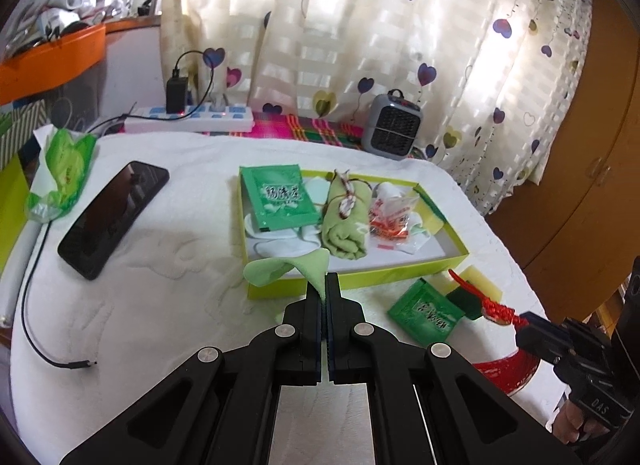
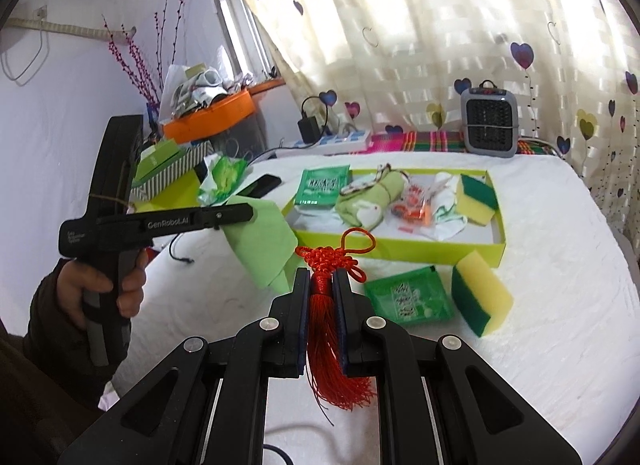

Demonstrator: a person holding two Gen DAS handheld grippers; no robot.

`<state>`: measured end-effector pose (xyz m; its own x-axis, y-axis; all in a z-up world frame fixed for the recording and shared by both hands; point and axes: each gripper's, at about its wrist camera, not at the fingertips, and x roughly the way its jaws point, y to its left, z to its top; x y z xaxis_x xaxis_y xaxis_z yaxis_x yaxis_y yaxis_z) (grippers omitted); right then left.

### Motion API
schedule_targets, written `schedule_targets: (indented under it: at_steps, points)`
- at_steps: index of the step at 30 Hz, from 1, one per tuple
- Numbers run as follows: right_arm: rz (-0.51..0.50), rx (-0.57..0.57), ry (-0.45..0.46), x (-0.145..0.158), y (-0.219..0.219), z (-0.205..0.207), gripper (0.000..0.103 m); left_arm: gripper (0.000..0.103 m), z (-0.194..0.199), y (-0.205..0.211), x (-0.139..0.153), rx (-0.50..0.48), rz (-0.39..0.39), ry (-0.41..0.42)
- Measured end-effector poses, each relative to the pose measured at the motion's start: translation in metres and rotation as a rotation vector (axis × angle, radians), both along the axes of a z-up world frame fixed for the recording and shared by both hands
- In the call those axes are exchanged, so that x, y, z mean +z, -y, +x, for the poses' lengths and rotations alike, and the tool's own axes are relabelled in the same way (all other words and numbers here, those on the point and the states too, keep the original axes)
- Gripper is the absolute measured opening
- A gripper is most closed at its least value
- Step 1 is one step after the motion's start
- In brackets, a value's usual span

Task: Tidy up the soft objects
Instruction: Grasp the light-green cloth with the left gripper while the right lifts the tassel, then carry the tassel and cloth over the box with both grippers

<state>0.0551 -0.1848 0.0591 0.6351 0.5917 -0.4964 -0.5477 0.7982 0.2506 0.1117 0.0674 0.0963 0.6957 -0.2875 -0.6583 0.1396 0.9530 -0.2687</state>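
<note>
Left wrist view takes in the white towel-covered bench (image 1: pixel 160 265), and on it the shallow lime-green cardboard box (image 1: pixel 360 279) that holds a flat green foil sachet (image 1: pixel 278 197), a rolled pale-green towel tied with string (image 1: pixel 346 221), a crinkled red-and-white plastic packet (image 1: pixel 390 217) and some white cloths. Left of the box lies a black smartphone (image 1: pixel 114 219). The left claw (image 1: pixel 324 285) is clenched on a corner of a thin pale-green cloth (image 1: pixel 288 269), which droops in front of the box's near wall. In the right wrist view the right claw (image 2: pixel 320 277) is clamped around a red knotted cord ornament with a tassel (image 2: pixel 332 257), its loop standing above the fingers and the tassel hanging down between them. Just to the right on the bench lie a second green sachet (image 2: pixel 408 293) and a yellow-and-green scouring sponge (image 2: pixel 480 293); another like sponge (image 2: pixel 478 199) sits in the box's far right corner.
</note>
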Motion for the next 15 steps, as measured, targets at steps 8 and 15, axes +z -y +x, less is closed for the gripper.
schedule_targets:
  at_steps: [8, 15]
  points:
    - [0.019, -0.039, 0.037, 0.016, 0.005, 0.007, 0.012, 0.002, 0.003, 0.003, 0.017, -0.011, 0.0, 0.039]
    - [0.025, -0.057, 0.057, 0.026, 0.007, 0.016, 0.012, 0.002, 0.009, 0.007, 0.029, -0.021, 0.002, 0.069]
